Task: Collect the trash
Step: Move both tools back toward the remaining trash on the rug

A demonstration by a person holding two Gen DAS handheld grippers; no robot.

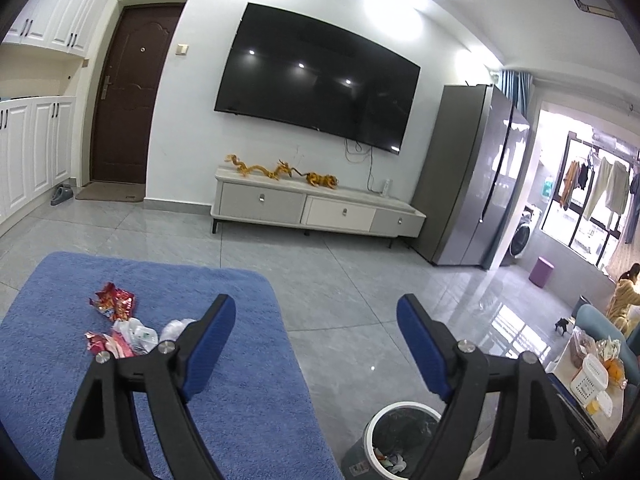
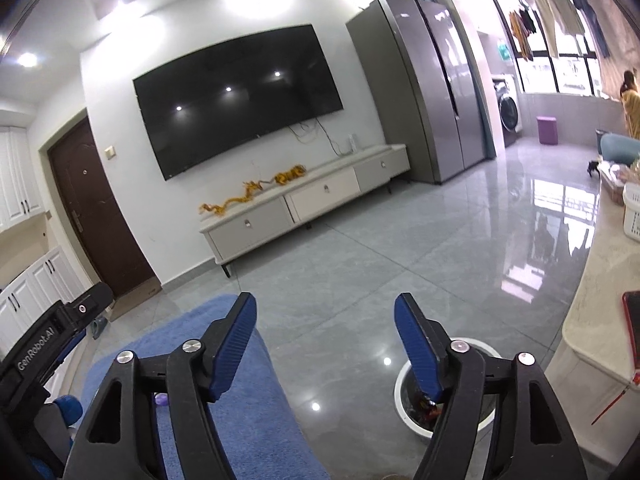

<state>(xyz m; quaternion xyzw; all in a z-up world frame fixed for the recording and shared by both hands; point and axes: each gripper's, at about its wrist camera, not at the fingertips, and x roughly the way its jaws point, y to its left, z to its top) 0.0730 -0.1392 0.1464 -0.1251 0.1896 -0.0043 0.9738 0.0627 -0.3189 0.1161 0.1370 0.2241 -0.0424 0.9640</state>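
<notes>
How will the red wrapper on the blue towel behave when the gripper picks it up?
The red wrapper looks crumpled and thin, so probably light and floppy. Its shiny foil may slip between the pads. On the soft towel, it should not roll.

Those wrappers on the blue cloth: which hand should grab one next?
Probably the left gripper: open, with the wrappers just past its left finger. The right gripper, open too, faces bare floor and the bin.

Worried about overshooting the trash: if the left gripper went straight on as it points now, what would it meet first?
Probably nothing nearby: the open left gripper aims over the blue fuzzy mat's edge at bare grey tiled floor. The crumpled wrappers lie off to its left. Depth is uncertain.
</notes>
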